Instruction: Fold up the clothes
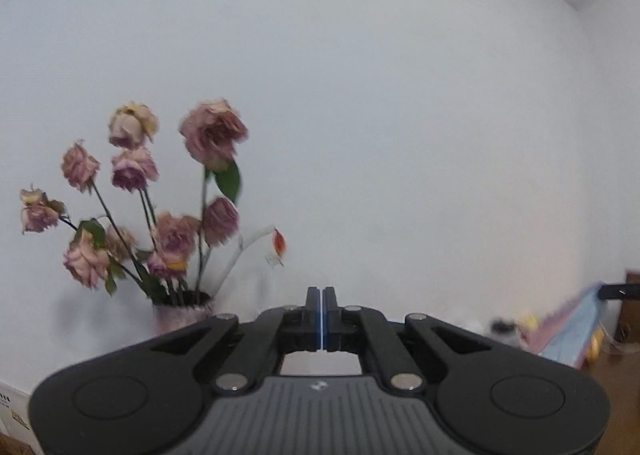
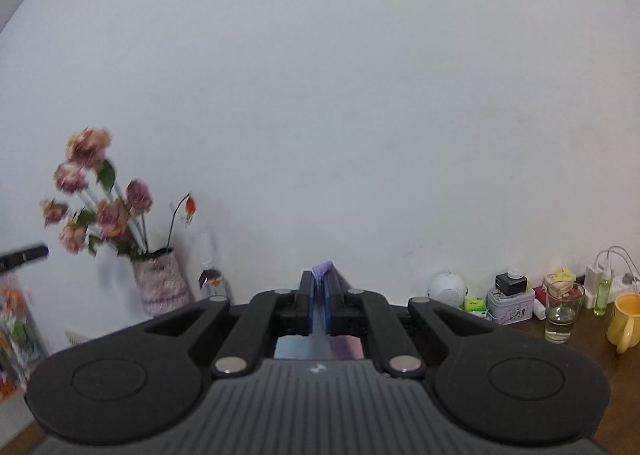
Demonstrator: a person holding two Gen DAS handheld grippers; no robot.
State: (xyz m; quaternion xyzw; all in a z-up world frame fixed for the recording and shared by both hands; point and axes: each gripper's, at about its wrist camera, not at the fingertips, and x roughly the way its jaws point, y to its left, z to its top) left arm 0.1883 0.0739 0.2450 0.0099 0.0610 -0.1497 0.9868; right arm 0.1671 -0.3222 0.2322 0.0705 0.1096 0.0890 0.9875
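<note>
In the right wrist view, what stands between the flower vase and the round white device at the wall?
A small clear bottle stands just right of the vase; the right gripper, shut on purple cloth, hides the stretch toward the white device.

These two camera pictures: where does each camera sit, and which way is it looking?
Left wrist view: sits on the left gripper, facing a white wall and the flower vase; its fingers are shut, empty.
Right wrist view: sits on the right gripper, facing the same wall; its fingers pinch purple cloth; a yellow mug stands at right.
Shared: the flower vase and the wall.
</note>
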